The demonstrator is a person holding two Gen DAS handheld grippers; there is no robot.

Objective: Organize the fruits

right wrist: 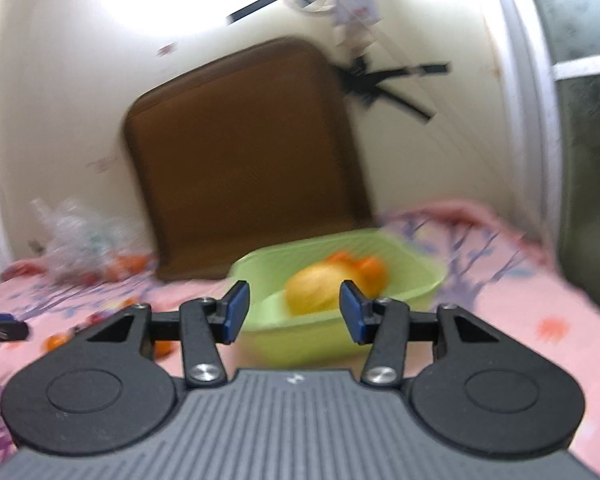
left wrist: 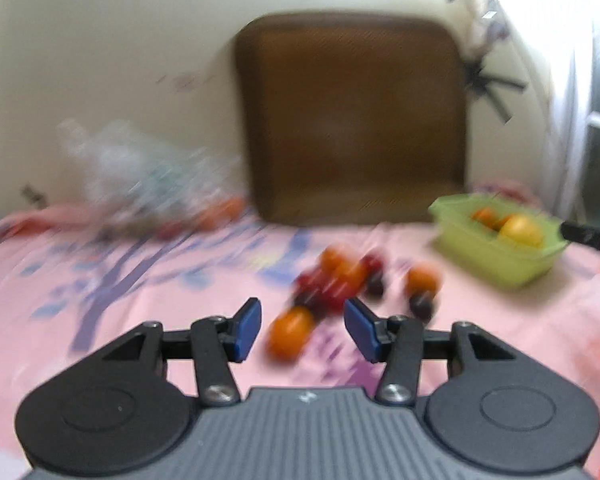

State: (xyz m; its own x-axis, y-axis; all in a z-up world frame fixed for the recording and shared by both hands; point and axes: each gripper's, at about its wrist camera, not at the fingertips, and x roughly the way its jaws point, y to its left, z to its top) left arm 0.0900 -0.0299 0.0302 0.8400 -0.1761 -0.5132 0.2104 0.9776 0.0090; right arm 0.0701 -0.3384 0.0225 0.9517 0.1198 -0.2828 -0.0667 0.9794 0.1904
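Observation:
Both views are motion-blurred. My left gripper [left wrist: 302, 330] is open just above the pink cloth, with a small orange fruit [left wrist: 290, 333] lying between its blue pads. Beyond it sits a heap of orange, red and dark fruits [left wrist: 340, 280], and another orange fruit [left wrist: 422, 280] lies to the right. A green bowl [left wrist: 496, 264] at the right holds a yellow fruit [left wrist: 522, 230] and orange ones. My right gripper [right wrist: 294, 312] is open in front of the green bowl [right wrist: 300, 340], with the yellow fruit [right wrist: 316, 290] seen between its fingers inside the bowl.
A brown cushion [left wrist: 352, 120] leans against the cream wall behind. A clear plastic bag [left wrist: 140, 172] with orange fruit lies at the back left. A pink patterned cloth [left wrist: 120, 280] covers the surface. Loose orange fruits [right wrist: 56, 342] lie left of the right gripper.

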